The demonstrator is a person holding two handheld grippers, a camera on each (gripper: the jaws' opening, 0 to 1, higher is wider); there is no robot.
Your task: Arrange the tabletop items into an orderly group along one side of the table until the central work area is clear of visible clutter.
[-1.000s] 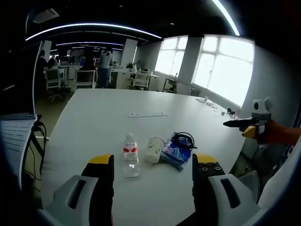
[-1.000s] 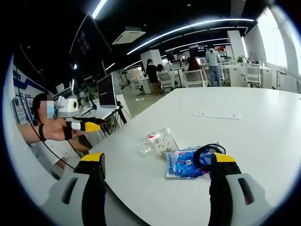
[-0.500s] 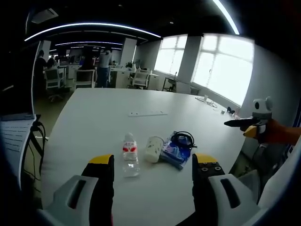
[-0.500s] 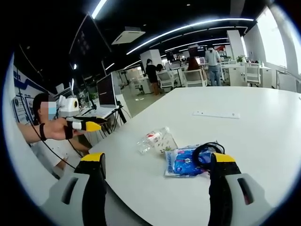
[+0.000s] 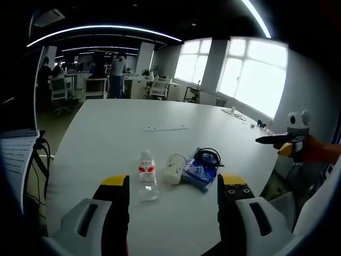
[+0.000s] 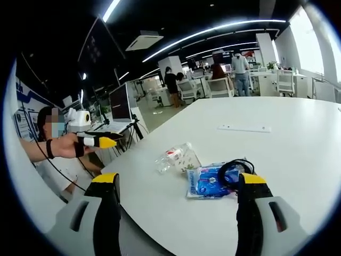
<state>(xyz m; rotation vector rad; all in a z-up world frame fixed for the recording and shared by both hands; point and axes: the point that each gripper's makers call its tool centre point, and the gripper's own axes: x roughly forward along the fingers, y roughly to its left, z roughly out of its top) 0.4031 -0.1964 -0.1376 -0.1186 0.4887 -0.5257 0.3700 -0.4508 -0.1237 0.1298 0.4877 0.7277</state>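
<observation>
Both grippers hover spread and empty: left gripper (image 5: 173, 186), right gripper (image 6: 178, 184). Ahead of the fingers sit bottle (image 5: 147, 173), cup (image 5: 173, 168), blue packet (image 5: 198, 172). Nothing gathered yet; reaching in probably comes next.

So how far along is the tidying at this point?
Nothing looks done. The water bottle, paper cup, blue packet and black cable sit clustered on the white table. Nothing is in hand: both tools hang open, left tool, right tool. All moves remain.
</observation>
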